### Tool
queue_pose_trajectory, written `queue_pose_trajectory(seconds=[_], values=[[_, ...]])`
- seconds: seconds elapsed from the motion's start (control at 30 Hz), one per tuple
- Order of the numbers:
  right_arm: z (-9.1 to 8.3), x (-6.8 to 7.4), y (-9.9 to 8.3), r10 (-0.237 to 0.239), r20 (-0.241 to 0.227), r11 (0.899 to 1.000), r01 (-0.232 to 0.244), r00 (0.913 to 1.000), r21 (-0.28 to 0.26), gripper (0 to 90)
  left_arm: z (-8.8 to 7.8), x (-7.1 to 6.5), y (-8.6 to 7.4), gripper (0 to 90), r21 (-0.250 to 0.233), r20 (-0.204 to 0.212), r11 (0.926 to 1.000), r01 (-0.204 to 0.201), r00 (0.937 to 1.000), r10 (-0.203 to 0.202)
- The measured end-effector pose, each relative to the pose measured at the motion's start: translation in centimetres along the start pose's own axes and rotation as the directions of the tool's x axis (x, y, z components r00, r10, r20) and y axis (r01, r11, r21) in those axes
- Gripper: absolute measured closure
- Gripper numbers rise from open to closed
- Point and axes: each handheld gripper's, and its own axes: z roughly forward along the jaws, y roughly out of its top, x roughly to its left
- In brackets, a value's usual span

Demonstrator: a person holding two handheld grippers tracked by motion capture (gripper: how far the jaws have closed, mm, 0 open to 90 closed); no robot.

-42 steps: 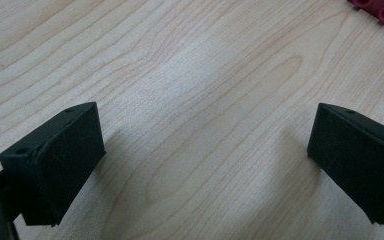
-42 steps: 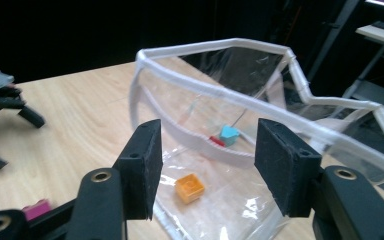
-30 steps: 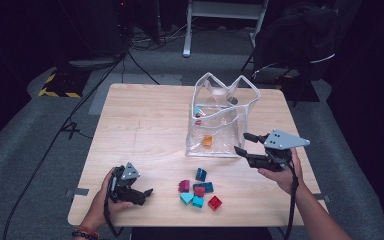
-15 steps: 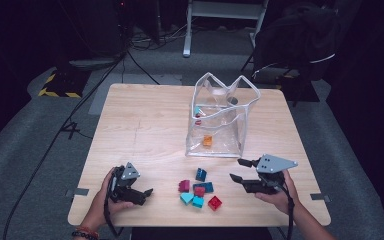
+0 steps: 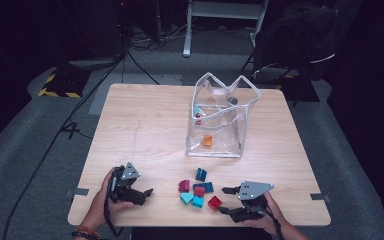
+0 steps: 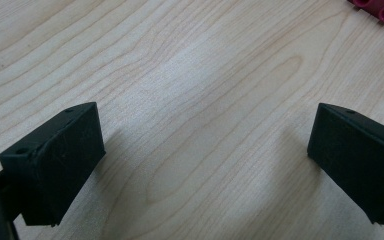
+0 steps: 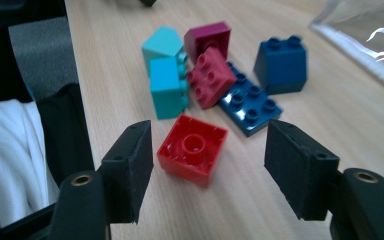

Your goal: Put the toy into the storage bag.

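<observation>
The right claw [image 7: 207, 150], its jaws just widened, sat low on the desk [image 5: 150, 120] with the red brick [image 7: 192, 149] loose between them, while the left claw [image 6: 205, 160] lay spread over bare wood.

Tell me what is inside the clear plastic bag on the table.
Inside the clear plastic bag, an orange block, a teal block and something red show. Glare hides any others.
</observation>
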Motion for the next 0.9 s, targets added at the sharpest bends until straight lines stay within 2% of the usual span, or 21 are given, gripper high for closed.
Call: queue_pose_trajectory(seconds=[0.13, 0.23, 0.33, 0.4, 0.53, 0.63, 0.8, 0.9], values=[[1.2, 0.3, -0.5, -0.001, -0.001, 1.000, 0.001, 1.0000, 0.024, 34.9, 0.0, 0.0, 0.0, 1.9, 0.000, 0.000, 1.0000, 0.000, 1.0000, 0.000], [2.0, 0.4, -0.6, 0.021, -0.010, 0.999, -0.021, 0.9997, 0.036, 34.8, 0.0, 0.0, 0.0, 1.9, 0.000, 0.000, 1.0000, 0.000, 1.0000, 0.000], [2.6, 0.7, -0.7, 0.003, 0.019, 0.998, -0.005, 0.9998, 0.062, 36.3, 0.0, 0.0, 0.0, 1.9, 0.000, 0.000, 1.0000, 0.000, 1.0000, 0.000], [2.7, 0.7, -0.6, 0.004, 0.036, 0.998, -0.006, 0.9993, 0.064, 37.9, 0.0, 0.0, 0.0, 1.9, 0.000, 0.000, 1.0000, 0.000, 1.0000, 0.000], [2.5, 0.6, -0.8, 0.026, 0.061, 0.998, -0.030, 0.9978, 0.056, 50.7, 0.0, 0.0, 0.0, 1.9, 0.000, 0.000, 1.0000, 0.000, 1.0000, 0.000], [2.4, 0.7, -0.8, 0.016, 0.063, 0.999, -0.019, 0.9979, 0.050, 58.2, 0.0, 0.0, 0.0, 1.9, 0.002, 0.000, 1.0000, 0.002, 1.0000, -0.002], [2.3, 0.7, -0.8, 0.015, 0.070, 0.999, -0.019, 0.9974, 0.048, 59.2, 0.0, 0.0, 0.0, 1.9, 0.002, 0.000, 1.0000, 0.002, 1.0000, -0.002], [2.2, 0.5, -0.8, 0.030, 0.069, 0.999, -0.033, 0.9972, 0.043, 59.2, 0.0, 0.0, 0.0, 1.9, 0.000, 0.000, 1.0000, 0.000, 1.0000, 0.000]])
